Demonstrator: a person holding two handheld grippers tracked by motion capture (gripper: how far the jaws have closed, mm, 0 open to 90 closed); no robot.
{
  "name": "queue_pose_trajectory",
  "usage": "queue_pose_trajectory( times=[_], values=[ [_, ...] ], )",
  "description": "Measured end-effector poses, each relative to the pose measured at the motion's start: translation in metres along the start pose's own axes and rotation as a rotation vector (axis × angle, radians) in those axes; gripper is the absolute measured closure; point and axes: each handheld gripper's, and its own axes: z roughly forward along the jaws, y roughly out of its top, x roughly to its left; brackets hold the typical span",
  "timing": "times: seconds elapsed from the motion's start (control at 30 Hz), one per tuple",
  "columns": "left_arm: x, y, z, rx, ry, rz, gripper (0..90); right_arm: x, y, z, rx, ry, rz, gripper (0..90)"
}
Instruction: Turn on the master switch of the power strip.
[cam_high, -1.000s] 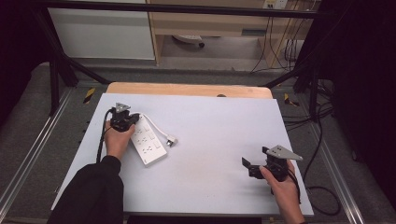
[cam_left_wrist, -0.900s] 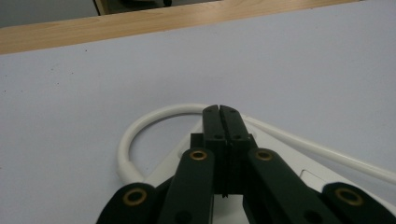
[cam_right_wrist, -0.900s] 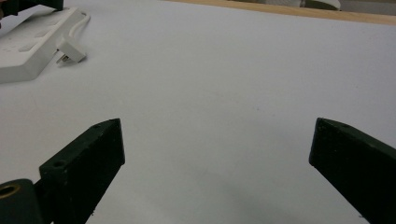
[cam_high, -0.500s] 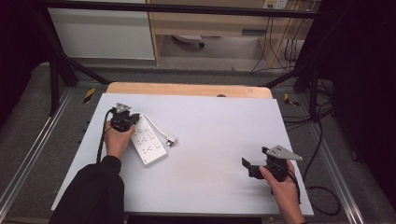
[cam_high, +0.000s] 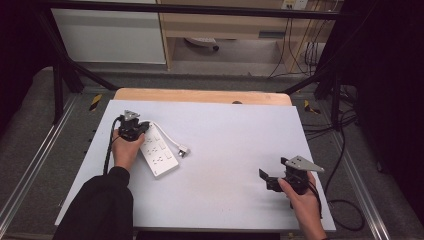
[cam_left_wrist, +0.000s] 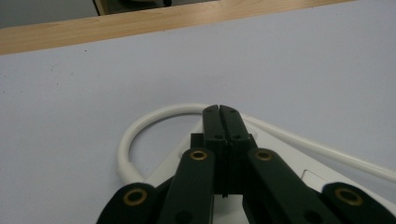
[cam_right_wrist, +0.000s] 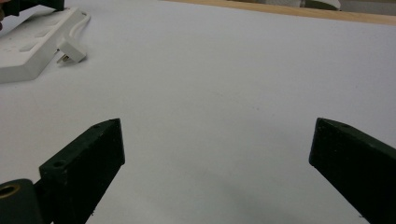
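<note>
I see power strip (cam_high: 158, 152) on table (cam_high: 235, 130), left of frame centre | its plug (cam_high: 183, 150) just right of it | my left gripper (cam_high: 131, 128) over strip's upper end | my right gripper (cam_high: 272, 180) lower right, well apart

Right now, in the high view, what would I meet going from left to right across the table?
left gripper → power strip → plug → bare stretch of table → right gripper
</note>
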Motion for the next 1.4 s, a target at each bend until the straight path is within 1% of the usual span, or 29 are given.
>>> queue_pose_trajectory(
  times=[1.17, 1.37, 1.4],
  values=[
    [-0.0001, -0.0007, -0.0006, -0.008, 0.003, -0.004, 90.0, -0.0008, 0.0001, -0.0007, -0.003, -0.002, 0.003, 3.8],
    [0.0003, -0.0007, -0.0009, -0.011, -0.001, -0.014, 90.0, -0.0008, 0.0001, -0.0008, -0.004, -0.002, 0.003, 3.8],
    [0.0004, -0.0005, -0.0012, -0.023, -0.005, -0.018, 90.0, -0.0009, 0.0001, -0.0008, -0.004, -0.002, 0.003, 3.8]
  ],
)
